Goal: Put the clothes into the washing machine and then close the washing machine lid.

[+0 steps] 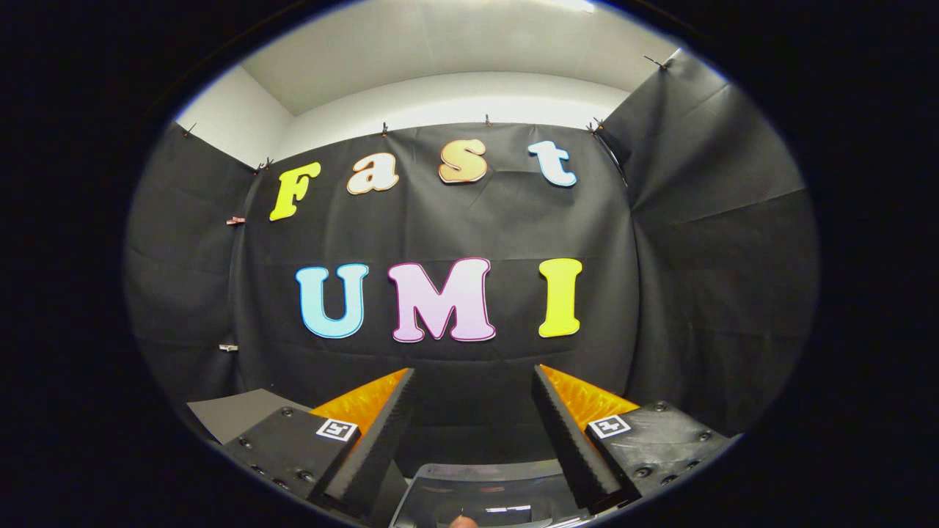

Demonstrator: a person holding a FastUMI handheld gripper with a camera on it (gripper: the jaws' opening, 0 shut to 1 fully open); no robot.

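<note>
Between and below the fingers, at the base of the gripper view, sits a clear glossy panel (484, 488), prob. the washing machine lid; it lies roughly flat, apparently down, but this is not certain. The gripper (473, 381) is spread wide, pinching nothing, aimed level at the cloth wall (469, 220). No clothes visible. The scene fits either clothes awaiting loading or clothes inside w/ lid closed. Recommendation: tilt the gripper down and confirm lid and clothes position before closing fingers. Machine body, drum and lid edge are cut off.
</note>
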